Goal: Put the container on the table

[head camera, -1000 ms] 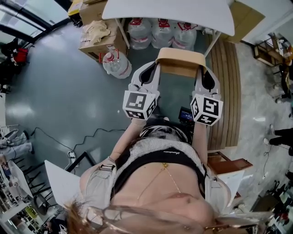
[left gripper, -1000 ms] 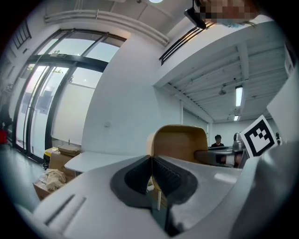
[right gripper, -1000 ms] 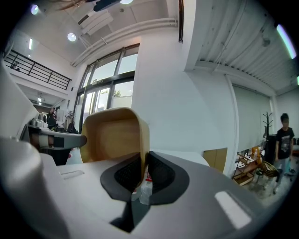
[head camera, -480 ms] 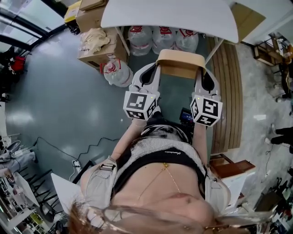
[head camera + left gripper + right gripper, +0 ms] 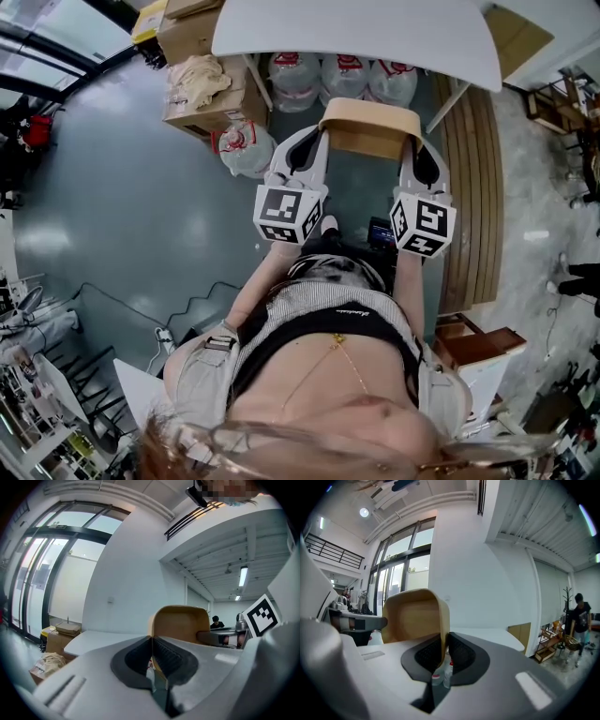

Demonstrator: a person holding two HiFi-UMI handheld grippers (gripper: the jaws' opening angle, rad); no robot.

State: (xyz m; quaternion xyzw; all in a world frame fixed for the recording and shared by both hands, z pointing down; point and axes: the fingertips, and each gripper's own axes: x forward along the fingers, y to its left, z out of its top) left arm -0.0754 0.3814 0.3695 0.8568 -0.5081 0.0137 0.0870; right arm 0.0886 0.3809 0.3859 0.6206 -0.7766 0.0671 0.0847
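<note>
- Carrying step: tan container [image 5: 370, 128], upper centre of head view, held short of the white bench [image 5: 356, 28].
- Left gripper [image 5: 314, 150] and right gripper [image 5: 419, 155] jaws each clamp a side wall, nearly closed.
- Next, likely: reach forward, set down.

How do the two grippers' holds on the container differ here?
The left gripper pinches the container by its left wall; the right gripper by its right wall. The container sits right of the left gripper's jaws, left of the right gripper's. Both are shut on it.
</note>
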